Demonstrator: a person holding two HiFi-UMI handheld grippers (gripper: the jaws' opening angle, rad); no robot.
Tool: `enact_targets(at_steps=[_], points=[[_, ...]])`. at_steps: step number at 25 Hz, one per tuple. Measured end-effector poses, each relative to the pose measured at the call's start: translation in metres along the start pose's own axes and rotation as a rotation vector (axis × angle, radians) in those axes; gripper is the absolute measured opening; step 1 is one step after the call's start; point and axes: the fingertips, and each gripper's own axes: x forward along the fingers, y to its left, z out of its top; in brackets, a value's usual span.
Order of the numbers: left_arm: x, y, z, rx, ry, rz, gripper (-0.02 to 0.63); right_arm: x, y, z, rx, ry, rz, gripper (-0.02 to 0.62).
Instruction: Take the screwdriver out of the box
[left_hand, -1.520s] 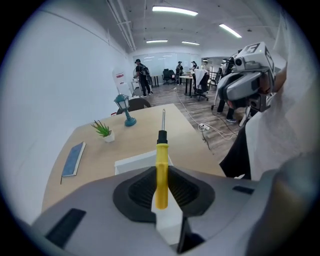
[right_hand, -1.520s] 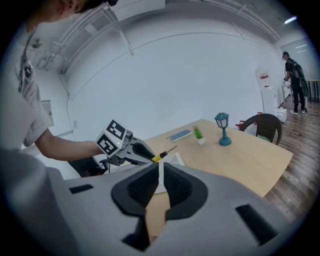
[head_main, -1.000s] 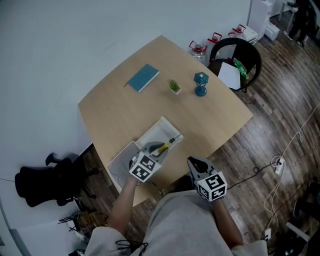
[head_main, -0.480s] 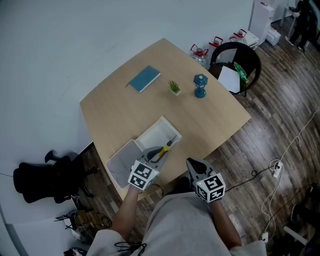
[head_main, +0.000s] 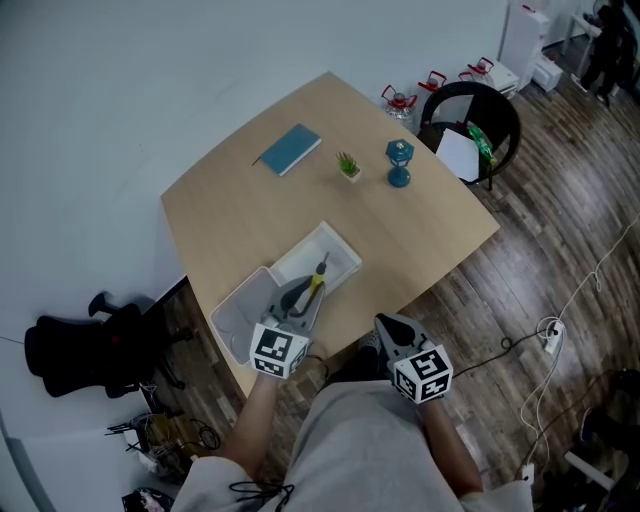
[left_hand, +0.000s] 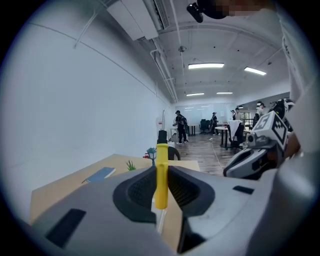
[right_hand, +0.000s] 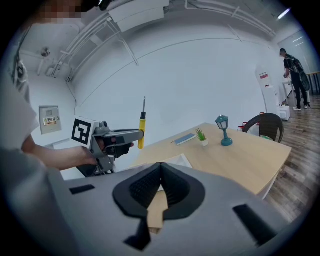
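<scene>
Left tongs (left_hand: 161, 187) pinch the yellow-handled screwdriver (left_hand: 162, 155) upright; right tongs (right_hand: 160, 172) sit together, empty. The slim handle could swivel and fall.

The person's bare left forearm (head_main: 243, 425) reaches forward from the body. The left gripper (head_main: 303, 297), a grey two-jaw tool with a black-and-white marker cube at its back, is held up above the near edge of the light wooden table (head_main: 440, 215) and points away and slightly downward. Its jaws are clamped on the handle of a yellow-handled screwdriver (left_hand: 161, 175), which stands upright between them, metal shaft upward. The right gripper (head_main: 392, 326), of the same grey make, hangs just off that near edge, close to the body and apart from the left one. Its jaws seem to meet at the tips, with nothing between them.
</scene>
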Motion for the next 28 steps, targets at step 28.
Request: enact_targets(at_steps=[28], points=[[-0.046,-0.063,-0.053,-0.202,-0.018,0.138,0.066,-0.044,0.002,-0.028,0.002,-0.024,0.029,0.006]])
